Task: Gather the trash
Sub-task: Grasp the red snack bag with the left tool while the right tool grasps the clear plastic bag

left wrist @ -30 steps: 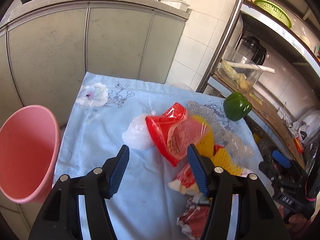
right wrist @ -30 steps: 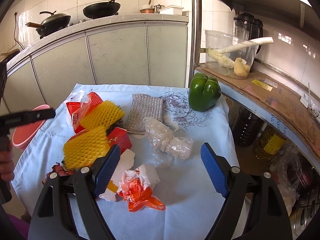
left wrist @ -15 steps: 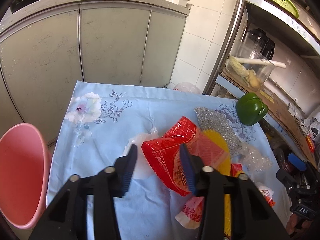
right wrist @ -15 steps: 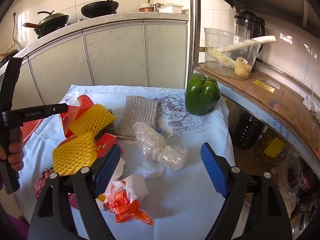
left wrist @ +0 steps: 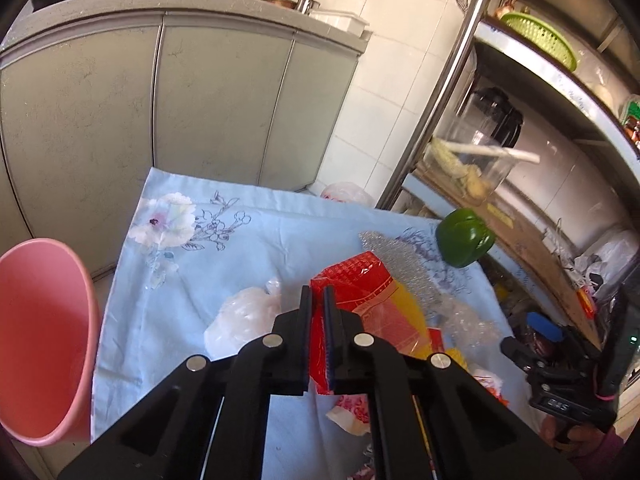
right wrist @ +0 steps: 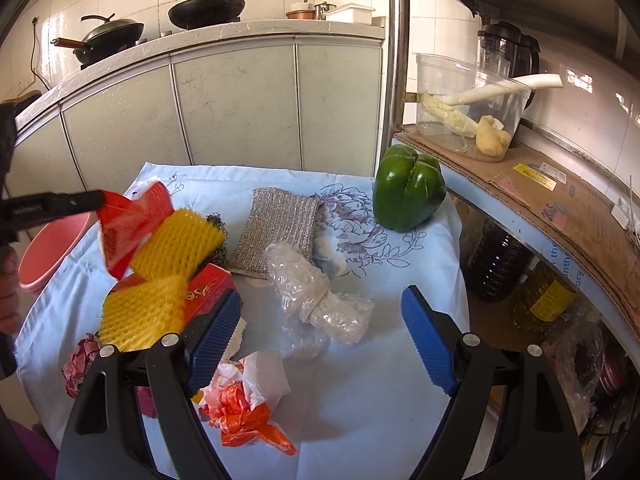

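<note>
Since a second ago, your left tool (left wrist: 316, 308) has closed from wide apart onto the red wrapper (left wrist: 352, 284), now pinched between its fingers and lifted off the counter (right wrist: 360, 380) above the yellow foam nets (right wrist: 176, 240). Your right tool (right wrist: 320, 340) hangs wide apart over crumpled plastic (right wrist: 316, 300). To your left stands a pink bin (left wrist: 40, 336).

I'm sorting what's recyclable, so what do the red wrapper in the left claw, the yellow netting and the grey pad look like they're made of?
Red wrapper: thin glossy plastic film, likely; it crinkles and is partly see-through.
Yellow netting: soft foam mesh, by its puffy open lattice.
Grey pad: probably a metallic-thread scouring cloth; it glints silver and looks woven.
</note>
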Demonstrator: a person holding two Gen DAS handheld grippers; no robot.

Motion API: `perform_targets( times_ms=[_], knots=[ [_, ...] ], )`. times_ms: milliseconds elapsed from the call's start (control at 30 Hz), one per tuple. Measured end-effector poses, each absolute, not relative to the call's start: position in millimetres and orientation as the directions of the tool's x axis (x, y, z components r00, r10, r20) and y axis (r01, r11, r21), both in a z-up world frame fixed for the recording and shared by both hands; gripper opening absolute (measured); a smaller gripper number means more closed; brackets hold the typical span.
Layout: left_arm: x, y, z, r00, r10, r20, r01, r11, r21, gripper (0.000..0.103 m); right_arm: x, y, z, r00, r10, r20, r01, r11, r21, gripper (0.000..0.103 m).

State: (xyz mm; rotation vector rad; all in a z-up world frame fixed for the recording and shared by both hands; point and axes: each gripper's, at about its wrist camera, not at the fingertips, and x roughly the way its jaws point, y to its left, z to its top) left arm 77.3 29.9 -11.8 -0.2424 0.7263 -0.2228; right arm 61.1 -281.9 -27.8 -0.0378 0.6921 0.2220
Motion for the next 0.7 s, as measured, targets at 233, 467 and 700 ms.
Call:
perform_targets(
  times_ms=[233,467,700],
  knots=[
    [54,44,5,0.752,-0.280,-0.596,0.111,0.946,-0.304,0.004,82,-276,-36,0.712,0.208,-0.671,-0.277,0.961,0.005,0.083],
    [38,62,15,0.774,-0.250,-0.582,0.075,0.949,-0.307,0.004,102,-276,-58,0.652,0.185,-0.735,-0.302,0.953,-0.029,0.071],
    [29,69,15,0.778,-0.243,-0.579,0.062,0.948,-0.314,0.004,98,-289,-57,0.604,0.244,-0.758,-0.290,0.954,0.077,0.022]
  ],
)
